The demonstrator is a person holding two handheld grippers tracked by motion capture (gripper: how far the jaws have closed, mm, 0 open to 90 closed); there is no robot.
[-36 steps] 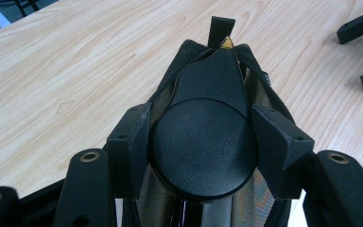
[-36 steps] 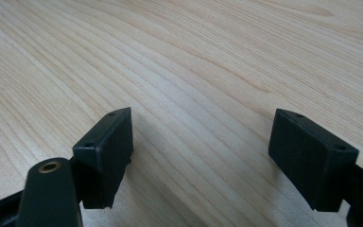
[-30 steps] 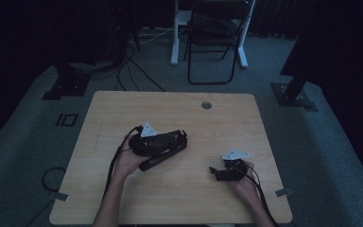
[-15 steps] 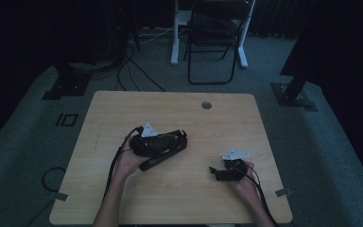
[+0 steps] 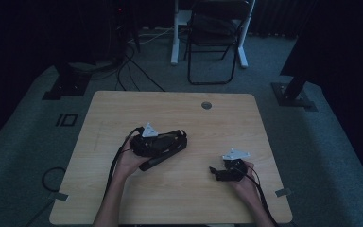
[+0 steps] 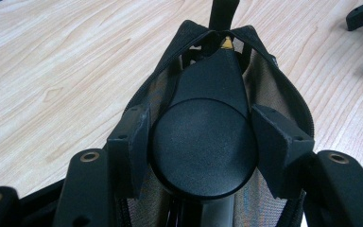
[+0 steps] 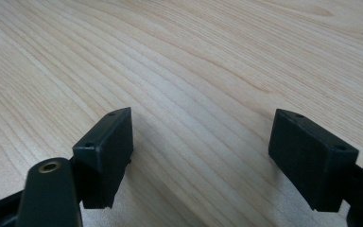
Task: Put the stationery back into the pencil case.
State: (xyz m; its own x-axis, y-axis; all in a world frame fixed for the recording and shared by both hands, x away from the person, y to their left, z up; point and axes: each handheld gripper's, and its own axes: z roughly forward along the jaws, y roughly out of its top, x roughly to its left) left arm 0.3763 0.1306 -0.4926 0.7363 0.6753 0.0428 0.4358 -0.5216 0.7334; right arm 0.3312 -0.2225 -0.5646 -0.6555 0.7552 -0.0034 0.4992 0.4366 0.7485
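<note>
A black rounded object (image 6: 203, 146) is clamped between the jaws of the left gripper (image 5: 163, 142), partly inside a black mesh pouch (image 6: 269, 90) lying left of centre on the table (image 5: 123, 104), well short of the table's cable hole (image 5: 206, 105). The right gripper (image 7: 201, 142) rests wide and empty, right of the pouch. It is judged that the pouch mouth should be steadied before the object is pushed deeper.

The right gripper (image 7: 201, 156) points toward 12 o'clock over a light wooden table (image 7: 208, 61). Its two black jaws stand wide apart, one at 8 o'clock, one at 4 o'clock. Bare wood grain lies between the pads (image 7: 106, 146). A brass-coloured screw hole (image 7: 50, 166) sits at 8 o'clock.
</note>
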